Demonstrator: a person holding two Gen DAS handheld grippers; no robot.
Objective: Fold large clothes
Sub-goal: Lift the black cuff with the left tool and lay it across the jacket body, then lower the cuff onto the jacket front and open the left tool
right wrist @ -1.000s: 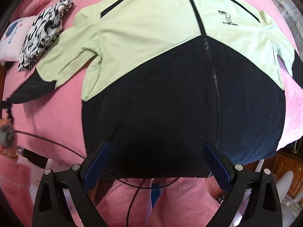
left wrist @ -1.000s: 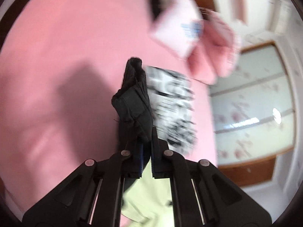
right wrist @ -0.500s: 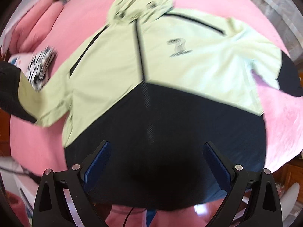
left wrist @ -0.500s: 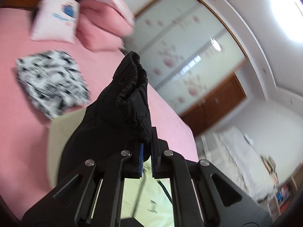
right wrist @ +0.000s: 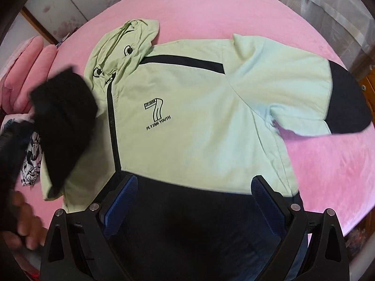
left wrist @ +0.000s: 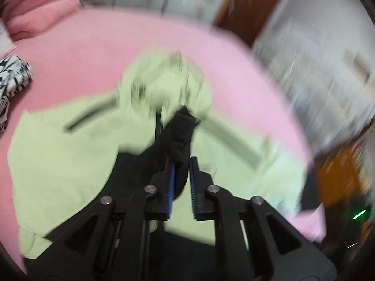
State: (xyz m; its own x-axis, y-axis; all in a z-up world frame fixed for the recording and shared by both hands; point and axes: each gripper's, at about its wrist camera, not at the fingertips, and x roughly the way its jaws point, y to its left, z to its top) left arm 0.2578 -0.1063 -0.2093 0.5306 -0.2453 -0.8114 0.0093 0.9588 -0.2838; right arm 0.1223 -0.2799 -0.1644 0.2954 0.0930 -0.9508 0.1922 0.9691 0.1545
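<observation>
A light green and black hooded jacket lies face up on the pink bed, hood at the far left. My left gripper is shut on the jacket's black sleeve cuff and holds it above the green chest; that raised cuff shows at the left of the right wrist view. My right gripper is open and empty above the jacket's black lower half. The other sleeve lies spread at the right.
A black and white patterned folded cloth lies on the bed at the left. Pink pillows sit at the head. A wardrobe with sliding doors and a wooden door stand beyond the bed.
My left gripper has swung the black cuff from the bed's side over the jacket's chest. The right gripper's view has shifted towards the hood and stays open.
</observation>
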